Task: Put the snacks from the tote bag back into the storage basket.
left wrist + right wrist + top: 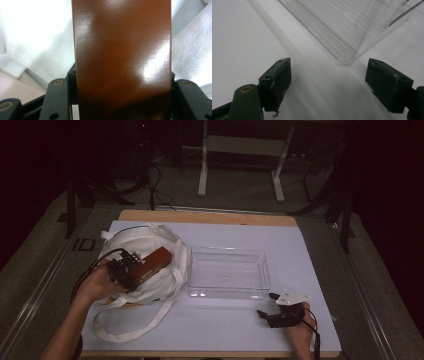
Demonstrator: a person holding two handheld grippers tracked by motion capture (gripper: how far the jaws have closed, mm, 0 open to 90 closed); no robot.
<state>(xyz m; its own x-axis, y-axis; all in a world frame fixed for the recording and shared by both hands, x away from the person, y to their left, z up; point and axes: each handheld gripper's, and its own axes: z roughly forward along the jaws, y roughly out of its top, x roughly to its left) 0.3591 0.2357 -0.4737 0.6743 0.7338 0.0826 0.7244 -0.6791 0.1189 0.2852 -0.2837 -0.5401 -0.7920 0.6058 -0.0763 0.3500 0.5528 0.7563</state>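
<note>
Left tongs are clamped on a glossy brown box, jaws pressed flat against both of its long sides. From the left gripper view the box runs straight up between the black jaws, with white cloth behind it on both sides. From the high view the box sits over the white bag, which lies bunched on the left part of the surface, its straps looping toward the near edge. The left hand grips the tool from the near left, cable trailing back over the bag.

Right tongs rest wide apart and hold nothing, low over the surface near its front right, the right hand behind them. The grey plate sits on top. In the right gripper view the two jaws stand well apart around bare white surface, and a corner of the clear tray lies just ahead between them, not touched.

The tray sits mid-surface, just beside the bag on its right, with nothing visible inside.
</note>
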